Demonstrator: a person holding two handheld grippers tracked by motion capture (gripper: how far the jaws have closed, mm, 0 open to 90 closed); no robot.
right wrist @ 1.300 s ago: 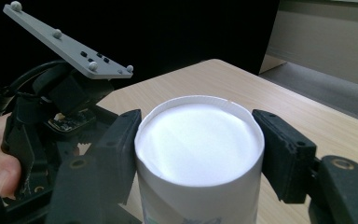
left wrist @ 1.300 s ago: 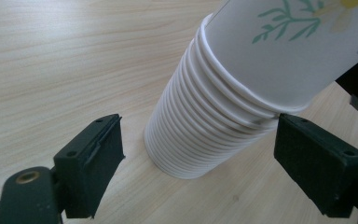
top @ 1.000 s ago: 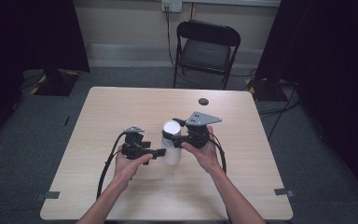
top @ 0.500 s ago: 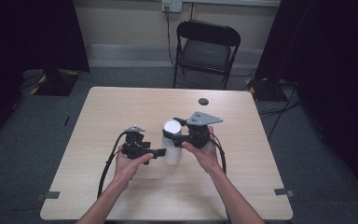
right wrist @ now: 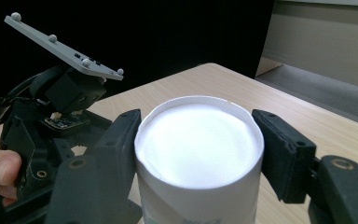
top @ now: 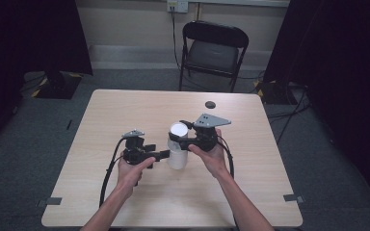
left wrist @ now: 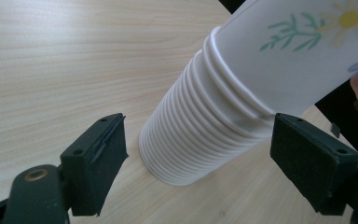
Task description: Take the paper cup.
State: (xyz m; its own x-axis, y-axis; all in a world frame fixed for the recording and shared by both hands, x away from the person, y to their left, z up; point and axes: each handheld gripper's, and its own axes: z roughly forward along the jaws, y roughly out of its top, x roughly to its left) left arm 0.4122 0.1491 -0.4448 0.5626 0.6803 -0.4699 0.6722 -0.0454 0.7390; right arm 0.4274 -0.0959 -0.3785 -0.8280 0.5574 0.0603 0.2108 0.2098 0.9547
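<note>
One stack of white paper cups [top: 178, 149] stands upside down on the wooden table [top: 139, 108], slightly toward the person's side of centre. In the left gripper view the stack [left wrist: 223, 107] shows many nested rolled rims ringed close together at its foot, where it meets the tabletop; the outermost cup wall above them is smooth white with a printed green sprig and a yellow flower. In the right gripper view the top of the stack [right wrist: 199, 140] is a flat white disc, the base of the uppermost cup, inside a thin raised edge.

Right gripper [top: 185, 140]: held in the right hand [top: 211, 155], reaching in from the right at the upper part of the stack. Its two black jaws sit on either side of the top cup just below the edge, pads pressed to the wall, so it grips the stack. Grey three-cornered plate on top, roughly level.

Left gripper [top: 165, 154]: held in the left hand [top: 131, 169], pointing level toward the lower part of the stack from the left. Its jaws have just been closing a little, yet stand wide, one on each side of the ringed rims; a clear gap of table shows between each pad and the cups, nothing gripped.

Both forearms enter from the near edge, angled inward. Black cable loops from the left gripper back along the forearm.
</note>
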